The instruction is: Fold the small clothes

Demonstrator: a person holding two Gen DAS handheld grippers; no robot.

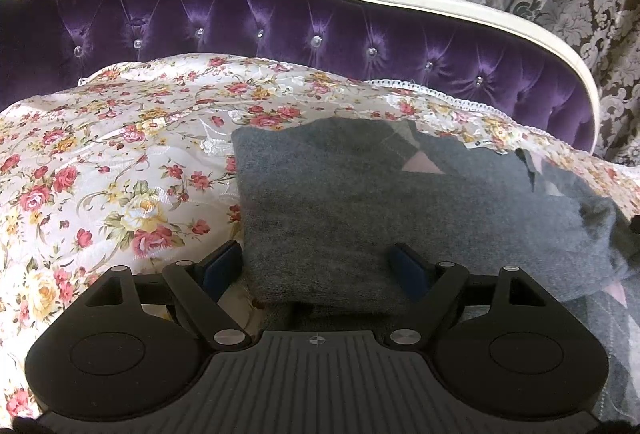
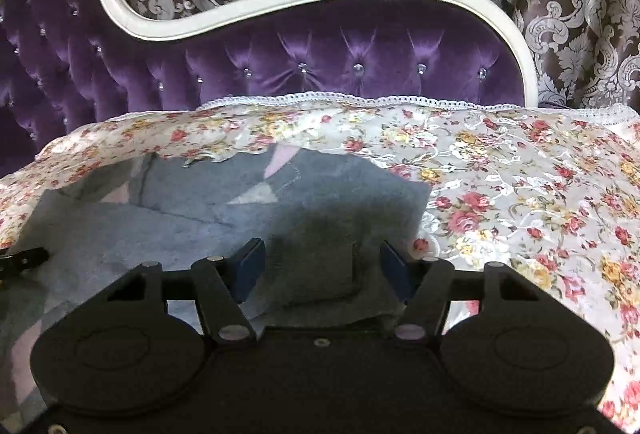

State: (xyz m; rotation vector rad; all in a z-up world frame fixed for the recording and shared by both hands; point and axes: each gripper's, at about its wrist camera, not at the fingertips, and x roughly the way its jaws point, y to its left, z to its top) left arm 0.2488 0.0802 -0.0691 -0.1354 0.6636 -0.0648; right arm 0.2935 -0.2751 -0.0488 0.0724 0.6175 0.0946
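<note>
Two jaw sets straddle one grey knitted sweater point(image 1: 360, 201), part-folded on the floral satin bedspread point(image 1: 120, 153); my left gripper point(image 1: 320, 270) and right gripper point(image 2: 322, 266) stand released, pads clear; next fold, I judge, requires clamping the near edge.

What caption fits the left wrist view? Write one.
Left claw open around the folded grey sweater on a floral bedspread.

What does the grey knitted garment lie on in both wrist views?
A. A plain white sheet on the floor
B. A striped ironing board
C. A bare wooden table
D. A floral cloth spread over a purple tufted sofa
D: the grey garment rests on the rose-printed floral cloth, with the purple tufted sofa back behind it.
</note>
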